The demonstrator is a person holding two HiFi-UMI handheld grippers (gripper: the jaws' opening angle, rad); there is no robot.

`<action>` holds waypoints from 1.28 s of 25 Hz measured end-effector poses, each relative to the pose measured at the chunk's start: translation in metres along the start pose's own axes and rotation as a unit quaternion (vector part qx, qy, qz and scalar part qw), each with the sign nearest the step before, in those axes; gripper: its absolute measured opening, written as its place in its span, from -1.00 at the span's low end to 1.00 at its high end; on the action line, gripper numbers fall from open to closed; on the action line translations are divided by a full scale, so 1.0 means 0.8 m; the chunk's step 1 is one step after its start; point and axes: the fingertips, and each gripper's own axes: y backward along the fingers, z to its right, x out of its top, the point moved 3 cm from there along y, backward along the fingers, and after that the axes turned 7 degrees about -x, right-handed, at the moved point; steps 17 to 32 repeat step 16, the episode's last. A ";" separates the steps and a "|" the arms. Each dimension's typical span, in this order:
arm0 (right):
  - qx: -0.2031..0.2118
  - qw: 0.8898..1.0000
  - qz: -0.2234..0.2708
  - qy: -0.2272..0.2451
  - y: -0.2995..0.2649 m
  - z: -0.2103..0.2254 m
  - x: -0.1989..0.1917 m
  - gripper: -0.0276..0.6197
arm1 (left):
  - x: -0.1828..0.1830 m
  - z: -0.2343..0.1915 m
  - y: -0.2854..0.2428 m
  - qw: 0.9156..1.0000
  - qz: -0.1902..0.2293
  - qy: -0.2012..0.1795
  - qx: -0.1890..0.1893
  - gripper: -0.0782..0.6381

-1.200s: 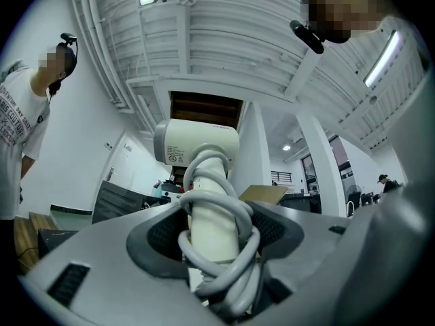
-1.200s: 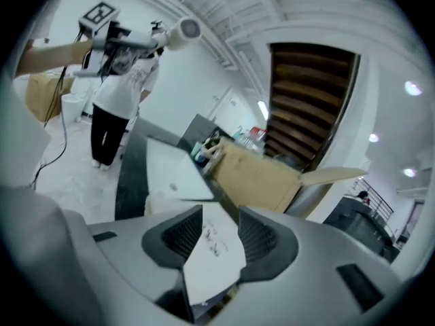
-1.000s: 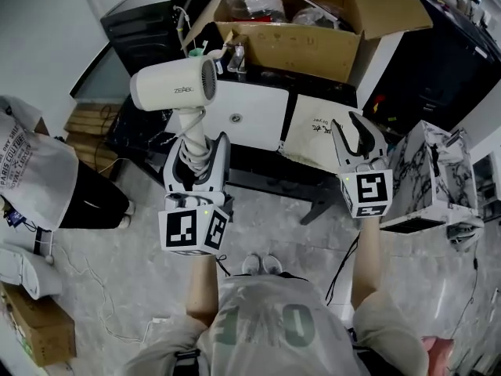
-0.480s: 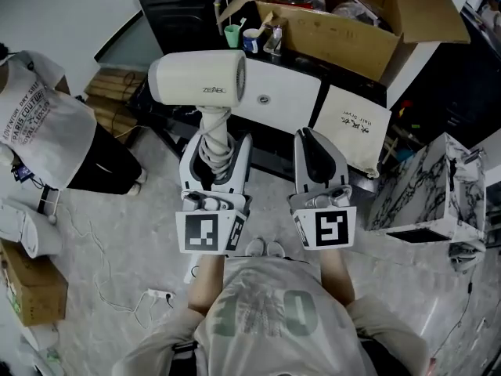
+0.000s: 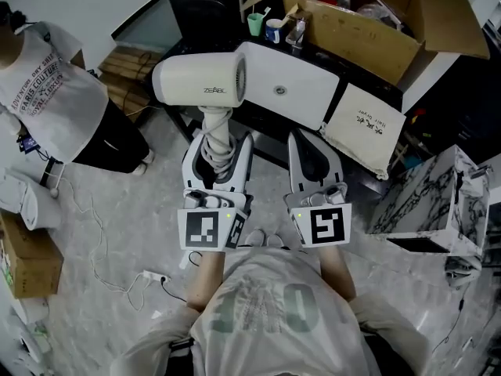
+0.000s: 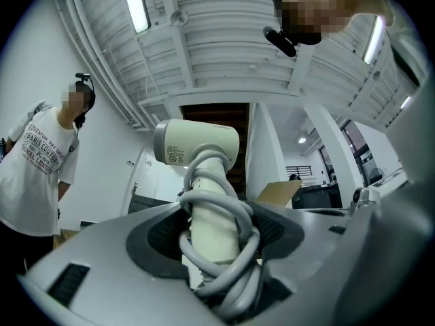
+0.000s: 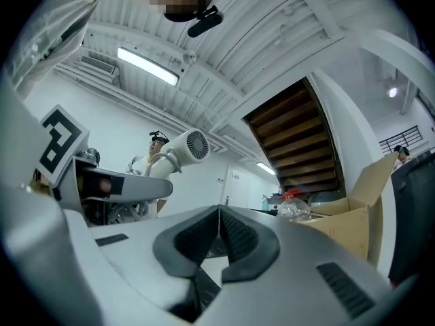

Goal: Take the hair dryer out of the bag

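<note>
In the head view, the left gripper [image 5: 218, 141] clamps the handle of the white hair dryer [image 5: 200, 88], which stands upright above the jaws with its barrel lying level and its grille end turned towards the right. The dryer is clear of the cream bag [image 5: 364, 128], which lies slack on the dark table [image 5: 262, 143] well off to the right, beside a white case [image 5: 293, 92]. The right gripper [image 5: 305, 139] sits just beside the left one, apart from it, holding nothing. An open cardboard box [image 5: 368, 34] stands at the back of the table, and a bystander in a printed T-shirt [image 5: 55, 92] stands on the left.

In the left gripper view, the jaws stand wide and both pads [image 6: 163, 240] press the dryer's handle, with the grey cord [image 6: 224, 250] coiled round it (several loops, one hanging loose below the pads). The dryer's barrel [image 6: 197, 145] rises above them.

In the right gripper view, the right gripper's [image 7: 219, 233] jaws have just closed and now meet pad to pad with nothing between them. Beyond, on the left, the hair dryer [image 7: 187, 145] shows its round grille above the left gripper [image 7: 115, 189]; the cardboard box [image 7: 346, 223] is on the right.
</note>
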 end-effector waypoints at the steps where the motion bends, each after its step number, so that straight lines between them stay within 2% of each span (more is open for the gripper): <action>1: 0.003 1.000 0.002 0.000 -0.001 -0.001 0.001 -0.80 | 0.001 -0.001 0.001 1.000 0.002 -0.002 0.002 -0.02; 12: 0.022 1.000 0.019 -0.012 -0.009 -0.009 0.010 -0.81 | 0.009 -0.010 0.013 1.000 0.004 -0.008 0.019 -0.02; 32: 0.024 1.000 0.018 -0.005 -0.011 -0.008 0.011 -0.81 | 0.009 -0.009 0.013 1.000 0.004 -0.006 0.022 -0.02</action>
